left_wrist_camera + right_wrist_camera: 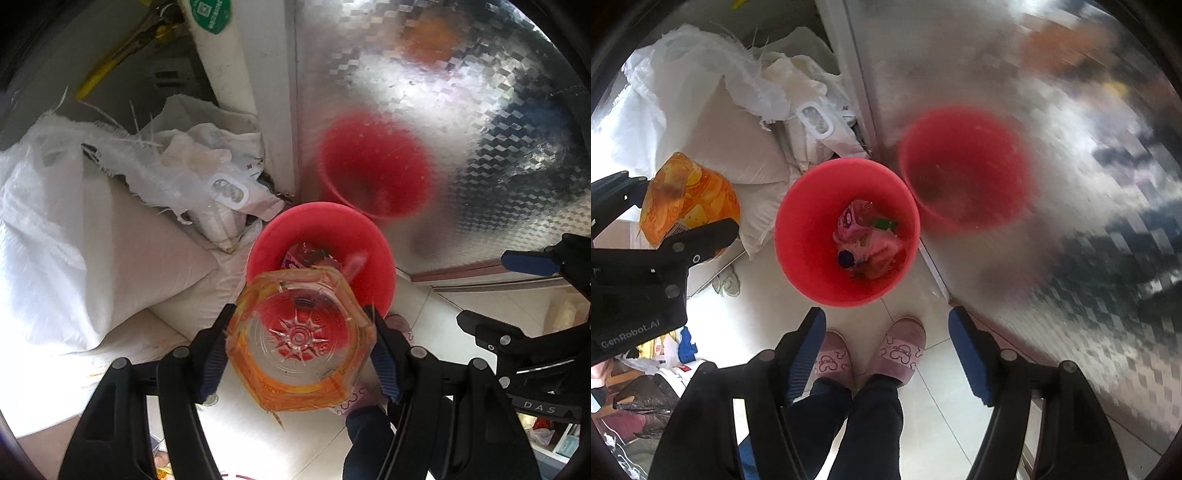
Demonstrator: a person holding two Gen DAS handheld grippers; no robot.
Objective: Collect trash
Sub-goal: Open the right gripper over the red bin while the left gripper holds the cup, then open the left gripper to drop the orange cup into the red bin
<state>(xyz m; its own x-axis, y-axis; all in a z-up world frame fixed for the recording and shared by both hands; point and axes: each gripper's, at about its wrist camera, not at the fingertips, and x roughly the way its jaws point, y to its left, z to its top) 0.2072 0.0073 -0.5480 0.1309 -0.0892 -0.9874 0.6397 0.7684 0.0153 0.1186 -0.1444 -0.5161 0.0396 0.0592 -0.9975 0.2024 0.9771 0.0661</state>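
My left gripper pinched the orange plastic container base-up just short of the red bin, ready to drop; right gripper spread, idle.

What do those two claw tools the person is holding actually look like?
Both are black plastic. The left gripper and right gripper each have two curved arms ending in ribbed blue pads, with round grey rivets along the arms. White lettering on one body reads "GenRobot.AI", and "DAS" on the other. No cables or sleeves show.
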